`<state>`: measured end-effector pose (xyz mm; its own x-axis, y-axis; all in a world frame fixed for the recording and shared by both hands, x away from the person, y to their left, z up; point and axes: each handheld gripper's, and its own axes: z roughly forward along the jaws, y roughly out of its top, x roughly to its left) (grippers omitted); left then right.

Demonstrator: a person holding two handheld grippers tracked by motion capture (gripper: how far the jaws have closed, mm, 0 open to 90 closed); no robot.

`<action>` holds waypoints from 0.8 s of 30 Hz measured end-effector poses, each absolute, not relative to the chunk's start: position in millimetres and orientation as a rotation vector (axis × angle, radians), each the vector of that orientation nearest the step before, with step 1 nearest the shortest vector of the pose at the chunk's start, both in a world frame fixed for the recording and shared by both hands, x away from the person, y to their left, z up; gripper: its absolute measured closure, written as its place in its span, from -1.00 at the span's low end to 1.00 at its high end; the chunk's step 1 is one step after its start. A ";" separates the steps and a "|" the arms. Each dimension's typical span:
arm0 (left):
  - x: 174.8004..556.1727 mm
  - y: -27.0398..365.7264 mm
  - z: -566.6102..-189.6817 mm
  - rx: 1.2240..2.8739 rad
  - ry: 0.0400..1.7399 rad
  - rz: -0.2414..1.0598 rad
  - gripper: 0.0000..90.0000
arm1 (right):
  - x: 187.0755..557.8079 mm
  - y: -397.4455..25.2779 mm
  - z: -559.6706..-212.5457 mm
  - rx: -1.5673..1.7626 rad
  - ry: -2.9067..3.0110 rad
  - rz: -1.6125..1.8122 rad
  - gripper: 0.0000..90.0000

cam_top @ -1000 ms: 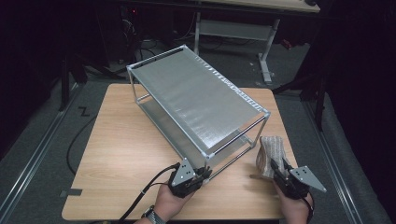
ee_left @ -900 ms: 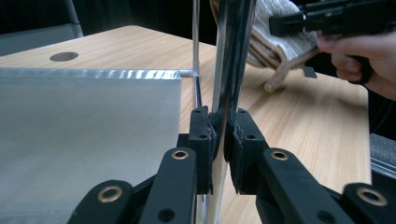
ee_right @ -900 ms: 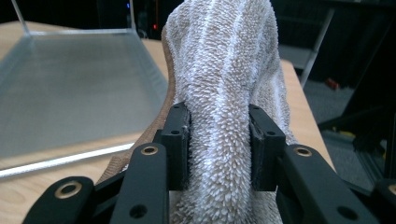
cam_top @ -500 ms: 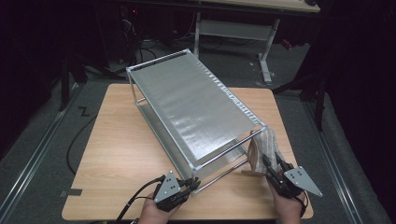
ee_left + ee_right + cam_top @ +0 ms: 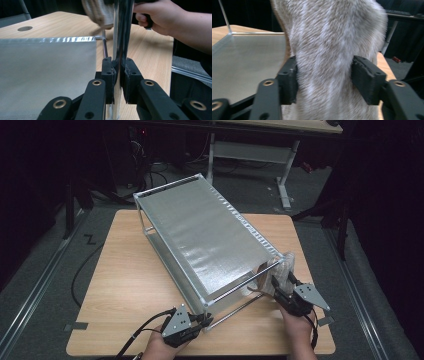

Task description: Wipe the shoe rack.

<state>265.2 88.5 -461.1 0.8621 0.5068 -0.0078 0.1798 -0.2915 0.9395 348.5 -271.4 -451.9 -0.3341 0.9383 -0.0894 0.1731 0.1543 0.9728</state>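
While the left gripper [image 5: 119, 75] clamps a metal rack [image 5: 200, 227] corner post on the wooden table [image 5: 115, 270], the right gripper [image 5: 324, 80] squeezes a pale cloth [image 5: 329, 50] beside the rack's near-right corner; no writing is legible anywhere.

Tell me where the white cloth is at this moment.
In the high view, the white cloth is at the table's near right, held in the right tool against the metal rack's near right corner.
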 end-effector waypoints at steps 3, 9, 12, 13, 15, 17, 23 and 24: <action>265.6 88.7 -460.3 1.874 0.509 0.345 0.80 | 353.9 -268.3 -447.5 1.081 1.650 1.254 -0.19; 264.7 90.9 -459.2 1.888 0.498 0.338 0.80 | 365.2 -266.5 -433.0 1.064 1.667 1.311 -0.15; 264.0 91.8 -458.6 1.895 0.491 0.335 0.80 | 370.9 -262.8 -433.1 1.034 1.714 1.322 0.12; 263.7 92.1 -458.6 1.895 0.492 0.336 0.80 | 371.4 -260.7 -433.5 1.018 1.726 1.307 0.22; 262.9 93.3 -458.8 1.894 0.495 0.339 0.80 | 371.9 -258.0 -434.2 0.988 1.736 1.288 0.41; 262.2 93.7 -459.0 1.892 0.498 0.344 0.80 | 373.8 -259.2 -434.0 0.999 1.751 1.324 0.47; 260.1 92.8 -459.7 1.884 0.514 0.360 0.79 | 374.7 -259.2 -436.4 1.017 1.742 1.337 0.47; 259.7 92.6 -459.7 1.883 0.517 0.363 0.79 | 375.1 -259.1 -437.9 1.036 1.746 1.340 0.46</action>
<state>259.7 92.6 -459.7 0.8579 0.5137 0.0050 0.1790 -0.3081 0.9344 375.1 -259.1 -437.9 -0.4397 0.8965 -0.0545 0.1790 0.1469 0.9728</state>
